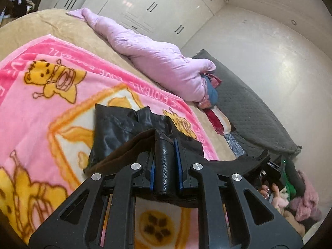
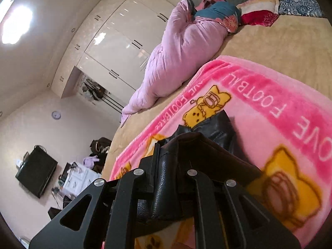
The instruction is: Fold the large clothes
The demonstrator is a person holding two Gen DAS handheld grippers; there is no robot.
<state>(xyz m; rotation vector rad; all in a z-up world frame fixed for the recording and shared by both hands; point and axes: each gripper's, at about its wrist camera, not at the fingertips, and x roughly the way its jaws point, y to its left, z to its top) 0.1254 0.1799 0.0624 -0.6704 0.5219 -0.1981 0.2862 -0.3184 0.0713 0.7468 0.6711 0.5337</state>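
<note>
**Black Garment Pinched at Both Ends**

Left gripper (image 1: 166, 145) clamped tight on a fold of the black leather-look garment (image 1: 116, 128), blue pads pressed in from both sides. Seen low in the middle of the left wrist view, near six o'clock. Rest of the garment spread out toward ten o'clock from the jaws, one end lying on the pink blanket (image 1: 31, 108), the pinched part lifted off it.

Right gripper (image 2: 168, 155) likewise squeezed shut on a thick fold of the same garment (image 2: 217, 130). Another shiny black piece lay past the jaws, toward one o'clock, on the pink blanket (image 2: 259, 95).

Blanket covered with yellow cartoon bears and white letters. Spread flat over a tan bed cover (image 1: 62, 27).

In the left wrist view, a rolled-up lilac quilt (image 1: 149, 56) lay at about twelve o'clock, along the far side of the bed. A grey quilted blanket (image 1: 249, 108) sat at about three o'clock. Red and blue cloths (image 1: 213, 95) were bunched between the two. At four o'clock, a hand (image 1: 271, 191) peeked out, wrapped around the other black tool.

In the right wrist view, white wardrobe doors (image 2: 116, 41) stood at eleven o'clock. A small round clock (image 2: 56, 115) hung on the wall at nine o'clock, with a dark flat screen (image 2: 35, 172) lower down, near eight o'clock.
</note>
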